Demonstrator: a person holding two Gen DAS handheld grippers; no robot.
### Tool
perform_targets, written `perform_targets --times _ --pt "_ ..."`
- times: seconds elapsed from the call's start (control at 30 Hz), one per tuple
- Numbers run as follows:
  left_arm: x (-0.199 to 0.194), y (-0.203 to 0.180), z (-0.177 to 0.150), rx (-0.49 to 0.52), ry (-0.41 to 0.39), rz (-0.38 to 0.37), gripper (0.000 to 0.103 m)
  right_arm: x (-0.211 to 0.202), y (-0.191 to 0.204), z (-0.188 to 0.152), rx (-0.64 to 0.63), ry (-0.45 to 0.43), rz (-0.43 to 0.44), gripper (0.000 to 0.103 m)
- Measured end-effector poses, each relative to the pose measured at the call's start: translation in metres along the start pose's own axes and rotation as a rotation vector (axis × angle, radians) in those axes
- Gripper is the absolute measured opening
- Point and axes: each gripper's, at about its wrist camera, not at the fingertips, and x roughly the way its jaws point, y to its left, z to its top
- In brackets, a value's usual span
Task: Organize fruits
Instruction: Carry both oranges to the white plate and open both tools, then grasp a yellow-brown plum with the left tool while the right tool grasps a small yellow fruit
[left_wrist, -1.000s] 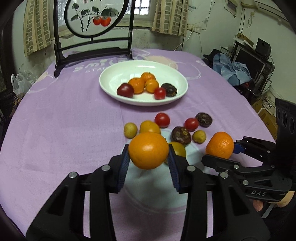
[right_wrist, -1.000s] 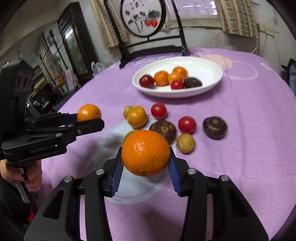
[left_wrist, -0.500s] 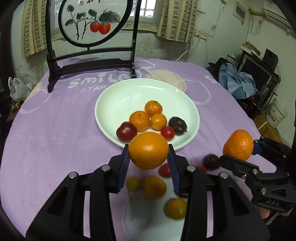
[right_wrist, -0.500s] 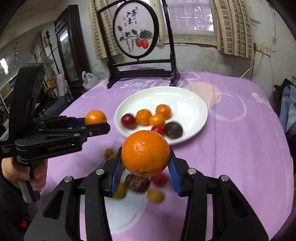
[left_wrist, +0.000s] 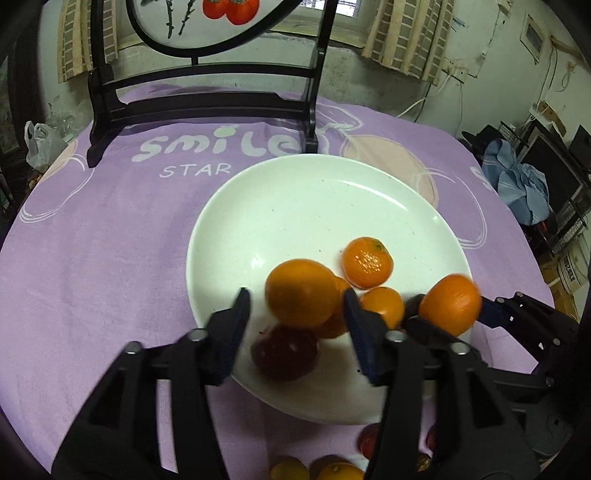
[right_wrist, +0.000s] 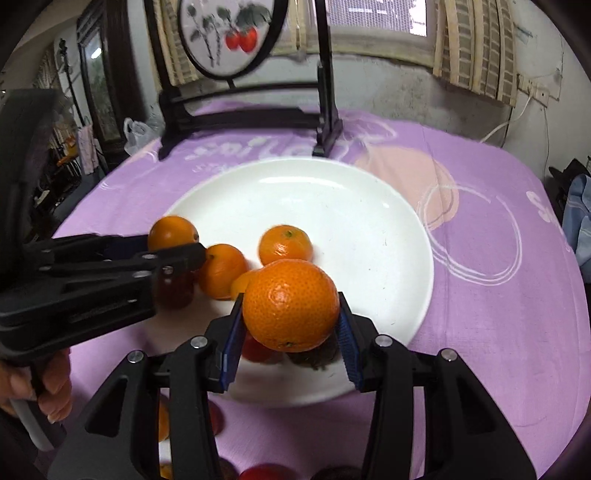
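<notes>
Left wrist view: left gripper (left_wrist: 297, 306) over the near rim of the white plate (left_wrist: 295, 192), jaws spread wider than the smooth orange (left_wrist: 302, 292) between them; left pad clear of it, right-side contact uncertain. Judged release step. Right wrist view: right gripper (right_wrist: 290, 317) clamps a pebbled tangerine (right_wrist: 290, 304) above the plate's near edge, both pads touching. Next: lower and part the jaws over bare plate beyond the 3 oranges already there.
</notes>
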Motion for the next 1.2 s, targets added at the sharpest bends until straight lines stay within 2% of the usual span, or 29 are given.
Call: perform_targets --times 0.07,0.33,0.5,0.7,0.77,0.93,1.07,1.2 --pt "-0.004 0.001 0.0 -0.011 -0.016 -0.012 0.071 -0.002 -0.001 -0.001 -0.001 -0.025 -0.023 0.059" --pt "-0.045 0.006 -0.009 -0.033 -0.086 -0.046 0.087 -0.036 -0.005 -0.017 0.034 -0.074 -0.007 0.065" --pt "-0.072 0.007 -0.033 -0.023 -0.096 -0.059 0.088 -0.061 0.003 -0.04 0.021 -0.074 -0.007 0.065" --pt "-0.098 0.007 -0.071 0.001 -0.103 -0.061 0.088 -0.084 0.005 -0.079 0.062 -0.067 0.011 0.065" --pt "-0.105 0.008 -0.085 0.0 -0.104 -0.059 0.095 -0.09 0.004 -0.093 0.083 -0.069 0.006 0.065" --pt "-0.112 0.006 -0.115 0.034 -0.115 -0.032 0.096 -0.102 0.0 -0.119 0.129 -0.061 0.007 0.065" --pt "-0.111 0.002 -0.128 0.07 -0.118 -0.025 0.096 -0.109 0.002 -0.137 0.112 -0.042 -0.017 0.065" --pt "-0.108 0.003 -0.135 0.088 -0.125 -0.028 0.096 -0.105 0.018 -0.151 0.039 -0.004 -0.015 0.065"
